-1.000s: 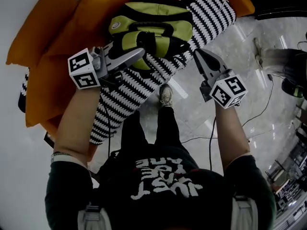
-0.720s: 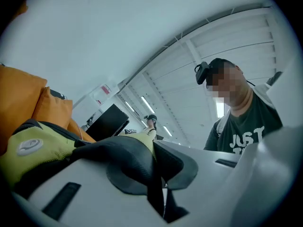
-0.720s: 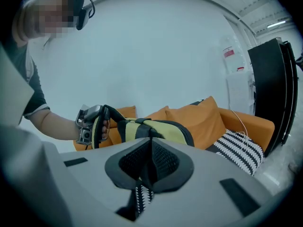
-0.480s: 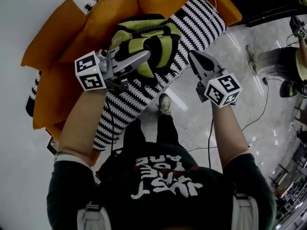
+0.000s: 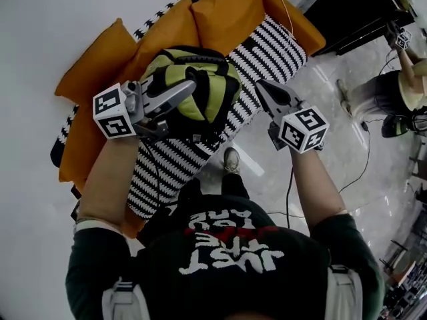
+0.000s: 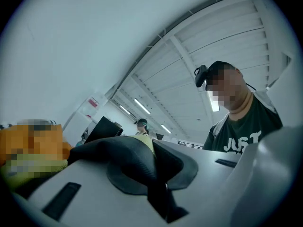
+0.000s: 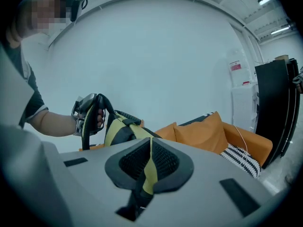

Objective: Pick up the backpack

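Up comes the backpack point(image 5: 200, 92)! A second ago it lay flat on the striped cover point(image 5: 267, 45) of the orange sofa point(image 5: 227, 12); now it sits higher in the head view, bunched up right at the tip of the left gripper point(image 5: 192, 85). The right gripper point(image 5: 260, 85) is off to the side, apart from the bag, over the pale floor point(image 5: 320, 172), its jaws drawn together to a point and carrying nothing.

Over to the left gripper view: the left gripper point(image 6: 151, 169) has its jaws clamped on a black strap point(image 6: 94, 148) of the bag, dark webbing pinched tight between the pads, with a sliver of yellow-green fabric showing just behind.

And the right gripper view: the right gripper point(image 7: 149, 169) has its pads pressed together with only a thin seam between them, nothing caught in it. Beyond, the left gripper point(image 7: 87, 122) has the strap point(image 7: 102, 103) looped over it, and the backpack point(image 7: 118, 129) dangles upright below, yellow-green and black, where 0.7 seconds back it was lying low along the cushions. Its bottom is hidden behind the near jaws, so whether it clears the seat I can't say. The sofa point(image 7: 203, 134) and striped cover point(image 7: 244, 157) sit behind to the right.
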Demonstrator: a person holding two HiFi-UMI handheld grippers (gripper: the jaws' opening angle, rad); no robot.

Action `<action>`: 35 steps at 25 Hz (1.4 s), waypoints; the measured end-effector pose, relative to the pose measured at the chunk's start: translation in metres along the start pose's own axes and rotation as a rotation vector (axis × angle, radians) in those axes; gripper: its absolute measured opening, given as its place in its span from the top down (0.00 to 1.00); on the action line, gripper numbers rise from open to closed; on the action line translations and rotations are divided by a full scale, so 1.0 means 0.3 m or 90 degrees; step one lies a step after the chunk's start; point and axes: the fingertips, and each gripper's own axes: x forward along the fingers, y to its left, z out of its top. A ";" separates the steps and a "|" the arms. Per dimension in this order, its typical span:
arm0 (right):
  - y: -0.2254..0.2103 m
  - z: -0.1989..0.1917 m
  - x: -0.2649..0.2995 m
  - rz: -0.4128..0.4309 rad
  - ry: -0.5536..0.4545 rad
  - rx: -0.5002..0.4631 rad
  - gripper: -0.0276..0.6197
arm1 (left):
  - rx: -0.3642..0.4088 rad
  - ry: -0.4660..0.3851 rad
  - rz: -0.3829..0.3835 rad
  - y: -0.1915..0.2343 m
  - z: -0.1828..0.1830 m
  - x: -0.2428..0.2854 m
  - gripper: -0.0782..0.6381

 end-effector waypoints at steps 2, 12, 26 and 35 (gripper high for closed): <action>0.023 0.098 -0.008 -0.002 -0.006 0.001 0.91 | 0.016 -0.009 -0.008 -0.038 0.111 0.010 0.83; 0.083 0.346 -0.154 -0.044 -0.101 -0.040 0.91 | 0.151 -0.034 -0.043 -0.231 0.316 0.085 0.83; 0.053 0.342 -0.092 -0.098 -0.135 -0.167 0.91 | 0.272 -0.100 -0.109 -0.246 0.332 0.056 0.83; 0.034 0.382 -0.080 -0.085 -0.172 -0.192 0.91 | 0.305 -0.120 -0.102 -0.284 0.346 0.045 0.83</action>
